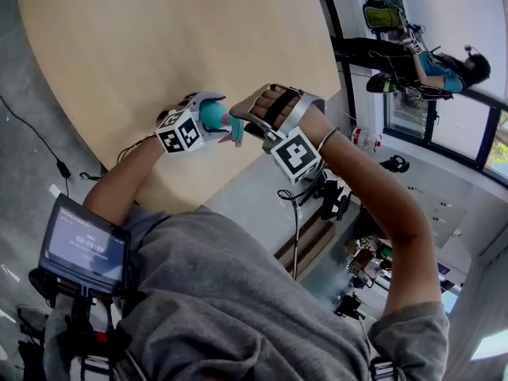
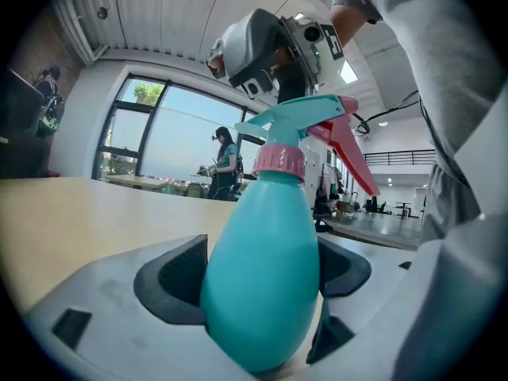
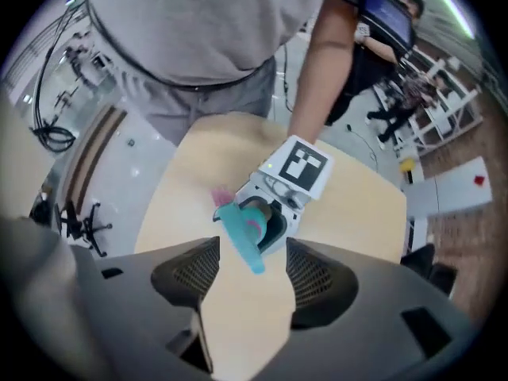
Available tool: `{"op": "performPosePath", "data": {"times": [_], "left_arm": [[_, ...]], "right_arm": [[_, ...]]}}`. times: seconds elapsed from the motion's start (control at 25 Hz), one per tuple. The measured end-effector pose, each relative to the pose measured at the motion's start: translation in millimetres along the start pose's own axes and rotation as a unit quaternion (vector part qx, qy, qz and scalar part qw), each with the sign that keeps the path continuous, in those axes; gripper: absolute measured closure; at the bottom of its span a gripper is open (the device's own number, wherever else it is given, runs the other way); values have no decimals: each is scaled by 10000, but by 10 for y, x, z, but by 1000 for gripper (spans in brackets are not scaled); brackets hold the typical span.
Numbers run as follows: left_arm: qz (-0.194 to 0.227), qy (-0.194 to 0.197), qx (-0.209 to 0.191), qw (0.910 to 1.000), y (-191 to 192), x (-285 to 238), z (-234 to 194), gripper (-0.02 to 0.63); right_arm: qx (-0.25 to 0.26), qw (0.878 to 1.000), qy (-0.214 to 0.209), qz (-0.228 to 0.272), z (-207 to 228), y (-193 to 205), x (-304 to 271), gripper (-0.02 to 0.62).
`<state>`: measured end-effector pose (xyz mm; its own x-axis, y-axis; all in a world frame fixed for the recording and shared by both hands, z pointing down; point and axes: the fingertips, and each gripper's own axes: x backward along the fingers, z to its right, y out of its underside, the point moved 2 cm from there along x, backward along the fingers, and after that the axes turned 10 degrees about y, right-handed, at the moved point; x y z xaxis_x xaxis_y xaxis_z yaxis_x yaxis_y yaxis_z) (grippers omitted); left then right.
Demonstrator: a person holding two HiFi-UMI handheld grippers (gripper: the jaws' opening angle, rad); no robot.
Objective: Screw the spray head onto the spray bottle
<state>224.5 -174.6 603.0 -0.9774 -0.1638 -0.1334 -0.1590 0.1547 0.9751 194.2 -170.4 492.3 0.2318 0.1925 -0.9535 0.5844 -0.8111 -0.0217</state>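
Note:
My left gripper [image 2: 262, 280] is shut on the belly of a teal spray bottle [image 2: 258, 276], its dark pads pressing on both sides. The bottle points upward in the left gripper view. On its neck sits the teal spray head [image 2: 305, 113] with a pink collar [image 2: 279, 159] and a pink trigger [image 2: 349, 153]. My right gripper [image 3: 250, 272] faces it, jaws wide apart; the spray head's nozzle [image 3: 240, 236] lies in the gap without touching the pads. In the head view both grippers meet over the table edge, left gripper [image 1: 208, 124] against right gripper [image 1: 248, 124].
A round wooden table [image 1: 159, 46] lies under both grippers. A person with grippers [image 1: 432, 66] stands by the windows at the back right. Cables [image 1: 48, 149] run over the floor at the left. A bottle [image 1: 363, 138] and gear lie on the floor at the right.

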Motion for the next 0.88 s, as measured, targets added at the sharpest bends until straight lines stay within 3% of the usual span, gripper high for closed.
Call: {"op": "performPosePath", "data": {"times": [0.08,0.16,0.24,0.28,0.36,0.4,0.44,0.48,0.52,0.56,0.6,0.64,0.72,0.76,0.8,0.84,0.88], "left_arm": [[-32,132,-5,9999,1,8,-1,230],[-38,185,12,9998,-3,14,-5,230],[-29,198,30,9998,-6,14,-3,230],[-31,201,26,9998,-6,12,0,229],[-44,200,6,9998,-3,9,6,229],[-46,186,-4,9998,-2,8,7,229],[-42,150,-14,9999,-5,8,5,229],[-33,75,-25,10000,-10,8,1,229],[-14,-48,-28,10000,-15,9,-4,229],[12,-219,-20,9998,-19,7,-8,229],[44,-429,-3,9991,-23,2,-9,229],[76,-682,23,9976,-25,-2,-8,229],[125,-1336,131,9909,-20,11,-17,229],[137,-1713,222,9849,-13,28,-23,229],[145,-2081,341,9774,-4,44,-24,229],[153,-2397,480,9695,7,59,-23,230],[160,-2631,621,9626,19,73,-28,230]], "right_arm": [[391,9989,-8,255,18,-112,-148,334],[438,9981,-244,353,-10,-185,-238,346],[288,9978,-491,334,-74,-204,-269,454],[94,9981,-528,298,-90,-202,-271,468],[-638,9965,-514,146,-84,-185,-285,468],[-1257,9907,-519,28,-73,-167,-302,468],[-2098,9763,-524,-108,-55,-142,-321,468],[-3120,9485,-495,-250,-36,-113,-341,468],[-4224,9047,-395,-400,-23,-78,-356,468],[-5306,8455,-217,-554,-22,-41,-361,468],[-6291,7742,31,-698,-31,-9,-352,468],[-7142,6944,339,-812,-48,18,-334,468],[-8404,5228,1119,-892,-95,51,-296,468],[-8803,4397,1554,-874,-123,48,-283,468],[-9045,3688,1961,-867,-150,29,-275,468],[-9156,3184,2290,-888,-169,6,-272,468],[-9186,2922,2499,-918,-172,-10,-276,468]]}}
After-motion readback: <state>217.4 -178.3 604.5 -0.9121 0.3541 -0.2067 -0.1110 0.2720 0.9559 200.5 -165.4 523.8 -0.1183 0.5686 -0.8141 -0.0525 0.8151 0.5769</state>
